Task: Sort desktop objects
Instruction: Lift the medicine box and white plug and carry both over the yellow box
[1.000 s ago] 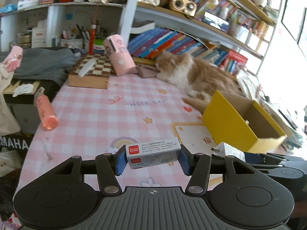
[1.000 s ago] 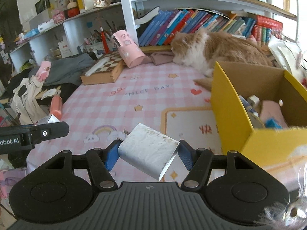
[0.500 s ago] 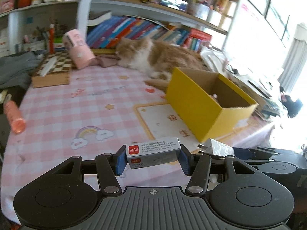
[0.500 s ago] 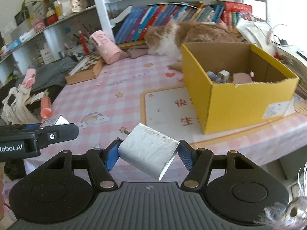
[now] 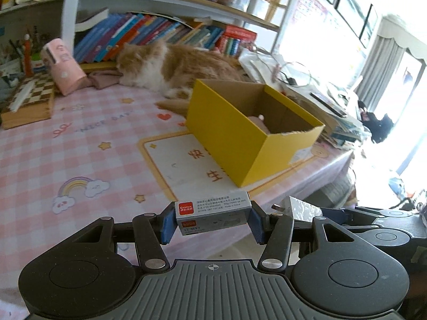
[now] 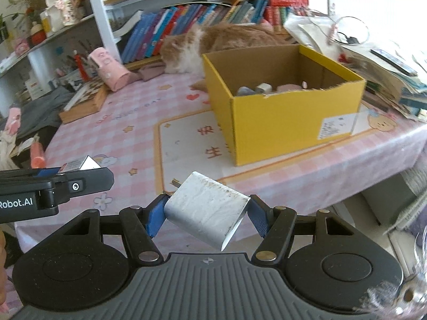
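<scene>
While both tools are held above the near edge of the pink checked tablecloth (image 5: pixel 80 138), a small white staple box (image 5: pixel 213 212) with a red label is clamped lengthwise by the left gripper (image 5: pixel 212 220). A scuffed white charger block (image 6: pixel 206 212) (its prongs pointing to the upper left) is clamped, tilted, by the right gripper (image 6: pixel 206 217). Farther along the table an open yellow cardboard box (image 6: pixel 280 117) is seen, with a few small items lying inside. Behind it an orange-and-white cat (image 5: pixel 170 66) is stretched out beside a row of books (image 5: pixel 149 34).
</scene>
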Demonstrator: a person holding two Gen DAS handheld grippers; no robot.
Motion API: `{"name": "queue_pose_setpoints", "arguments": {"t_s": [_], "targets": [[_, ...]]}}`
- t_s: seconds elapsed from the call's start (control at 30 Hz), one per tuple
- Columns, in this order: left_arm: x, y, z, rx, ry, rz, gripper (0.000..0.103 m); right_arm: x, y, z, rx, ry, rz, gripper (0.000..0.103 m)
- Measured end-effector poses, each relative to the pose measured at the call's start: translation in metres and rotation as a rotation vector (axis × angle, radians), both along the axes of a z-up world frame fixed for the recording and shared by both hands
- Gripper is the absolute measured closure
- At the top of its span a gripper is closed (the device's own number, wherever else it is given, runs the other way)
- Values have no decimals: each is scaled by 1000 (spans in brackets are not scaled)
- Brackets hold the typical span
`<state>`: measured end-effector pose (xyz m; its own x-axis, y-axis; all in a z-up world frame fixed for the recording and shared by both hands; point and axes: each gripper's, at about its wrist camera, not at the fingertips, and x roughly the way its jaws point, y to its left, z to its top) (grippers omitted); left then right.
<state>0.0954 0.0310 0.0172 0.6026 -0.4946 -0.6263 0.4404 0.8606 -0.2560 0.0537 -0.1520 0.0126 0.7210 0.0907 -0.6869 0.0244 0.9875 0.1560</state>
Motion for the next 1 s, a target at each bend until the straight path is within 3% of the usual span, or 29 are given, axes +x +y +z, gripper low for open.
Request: {"name": "queue_pose_setpoints", "arguments": {"t_s": [0.6, 1.0], "targets": [[13, -42, -5, 10, 18, -93, 49, -6, -30, -3, -5, 26, -91, 41], [22, -78, -6, 41, 15, -112, 49, 5, -61, -7, 5, 50, -91, 41]]}}
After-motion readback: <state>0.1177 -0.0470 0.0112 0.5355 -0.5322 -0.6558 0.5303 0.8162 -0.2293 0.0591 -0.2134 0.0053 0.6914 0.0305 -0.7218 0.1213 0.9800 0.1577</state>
